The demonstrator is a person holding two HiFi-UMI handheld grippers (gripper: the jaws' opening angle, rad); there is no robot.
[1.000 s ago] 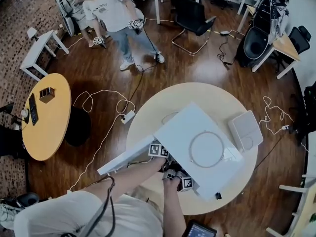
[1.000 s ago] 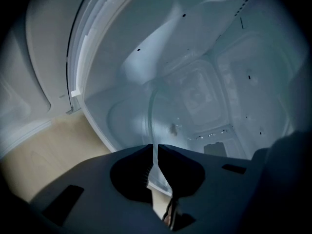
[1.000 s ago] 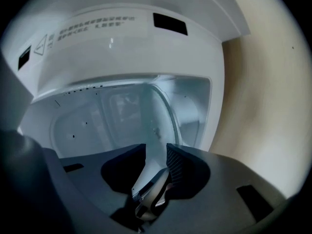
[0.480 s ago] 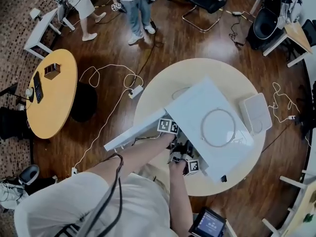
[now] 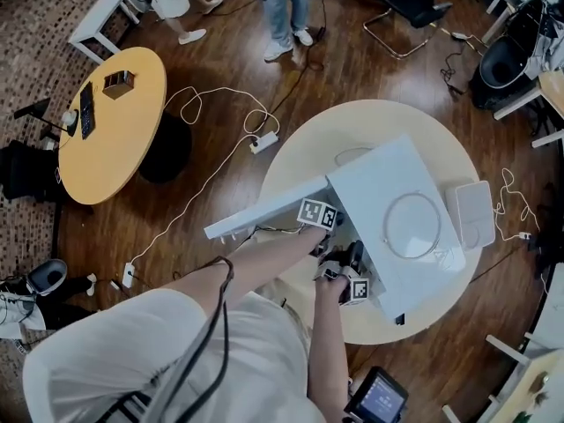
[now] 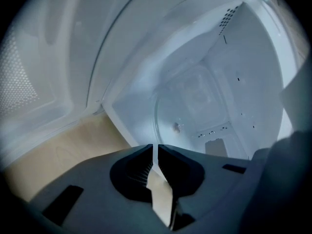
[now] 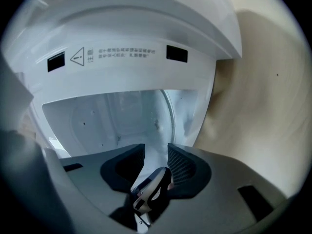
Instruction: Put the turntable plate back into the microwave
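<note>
Far left there's a round wooden surface (image 5: 115, 139) well apart from everything else, with a few small things on it. Moving in, the microwave (image 5: 374, 179) sits on the pale round surface (image 5: 370, 122) with its door (image 5: 264, 211) swung wide open to the left. Both arms reach in at the open front. The left gripper (image 6: 156, 151) is at the mouth of the cavity, aimed down into it, fingers pressed together with nothing in them. The turntable plate (image 6: 168, 123) lies flat on the floor inside the microwave, hub showing through its middle. The right gripper (image 7: 156, 151) is just beside the left one. Its fingers are spread, they've just been opening, and nothing is pinched between them; the plate lies past the tips. On the microwave's top there's a round ring outline (image 5: 414, 223). Right of that a flat white box (image 5: 474, 214) lies on the same surface.
</note>
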